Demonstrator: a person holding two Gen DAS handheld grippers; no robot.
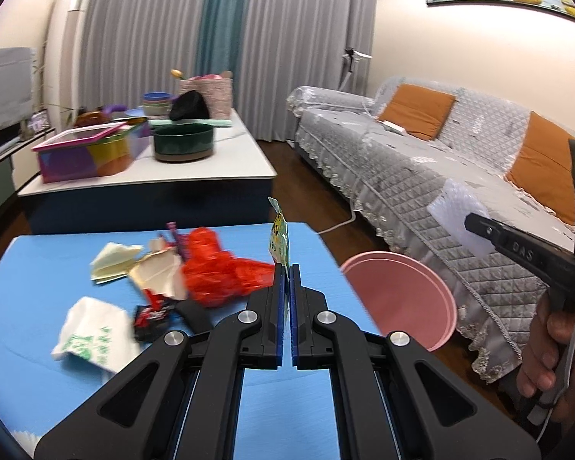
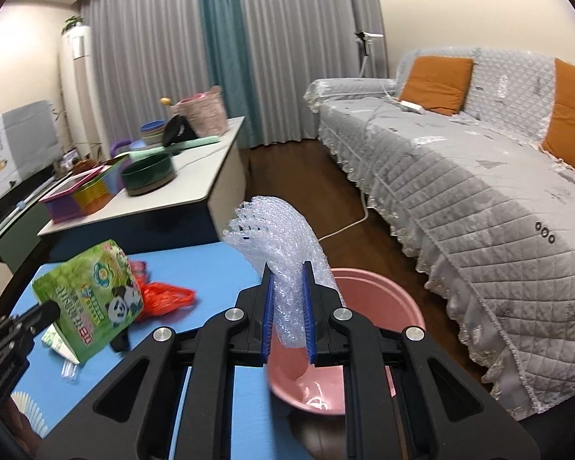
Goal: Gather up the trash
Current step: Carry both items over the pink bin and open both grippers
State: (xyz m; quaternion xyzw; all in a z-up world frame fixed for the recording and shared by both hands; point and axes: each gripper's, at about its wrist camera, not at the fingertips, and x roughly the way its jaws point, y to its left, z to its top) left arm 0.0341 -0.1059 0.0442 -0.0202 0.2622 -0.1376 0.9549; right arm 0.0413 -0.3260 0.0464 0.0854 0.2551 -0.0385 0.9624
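Note:
My left gripper [image 1: 286, 268] is shut on a flat green snack wrapper [image 1: 279, 238], seen edge-on here; in the right wrist view its panda print [image 2: 92, 299] shows, hanging over the blue table [image 1: 38, 268]. My right gripper [image 2: 287, 268] is shut on a curl of clear bubble wrap [image 2: 276, 237], above the near rim of a pink basin [image 2: 372, 299] on the floor. That basin [image 1: 402, 299] stands just right of the table. On the table lie a red net bag [image 1: 218, 272], a torn carton [image 1: 157, 272], a white printed bag [image 1: 92, 337] and a black-red wrapper [image 1: 153, 316].
A white coffee table [image 1: 211, 168] beyond the blue one carries a green pot, a colourful box and bowls. A grey covered sofa [image 1: 421, 176] with orange cushions runs along the right. A white cable [image 2: 345, 226] crosses the wooden floor. A person's hand [image 1: 544, 356] grips the right tool.

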